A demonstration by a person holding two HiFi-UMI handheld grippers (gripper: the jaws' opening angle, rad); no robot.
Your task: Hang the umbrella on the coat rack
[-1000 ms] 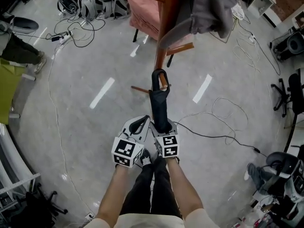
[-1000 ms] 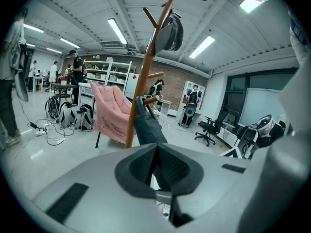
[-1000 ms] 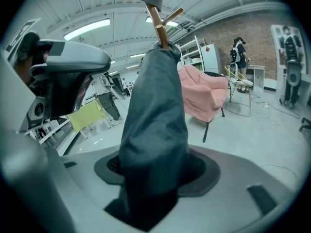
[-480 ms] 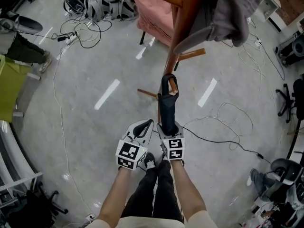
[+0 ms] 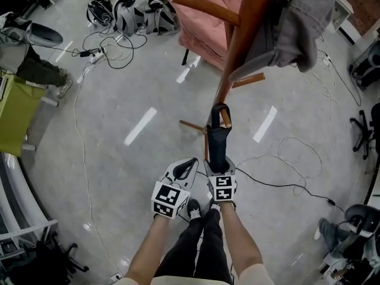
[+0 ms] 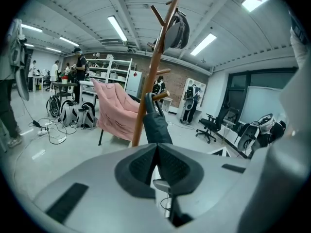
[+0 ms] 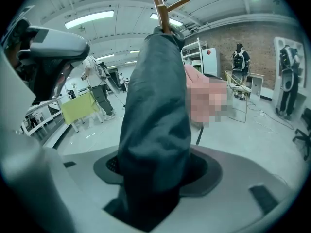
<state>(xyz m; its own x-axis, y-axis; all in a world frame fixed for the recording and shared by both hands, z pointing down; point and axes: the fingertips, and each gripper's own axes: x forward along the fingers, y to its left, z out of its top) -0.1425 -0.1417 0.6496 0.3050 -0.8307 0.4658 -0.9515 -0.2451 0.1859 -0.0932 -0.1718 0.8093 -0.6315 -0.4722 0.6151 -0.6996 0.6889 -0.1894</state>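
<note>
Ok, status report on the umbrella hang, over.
Left hand-held gripper shut, empty. Right hand-held gripper on umbrella, jaws opening. Handle loop seemingly hooked over coat rack peg. Nothing blocking.

This looks like a big open lab or workshop hall rather than anyone's home: a polished concrete floor (image 5: 119, 159) strewn with loose cables (image 5: 107, 46), backpacks (image 5: 127, 13) dumped along its edge, and long strip lights (image 6: 118, 28) under a bare ribbed ceiling. Metal shelving (image 6: 116, 74) stands against a brick wall (image 7: 252, 42), office chairs (image 6: 210, 125) sit off to one side, and a few people (image 6: 77, 67) stand about at work tables.
</note>
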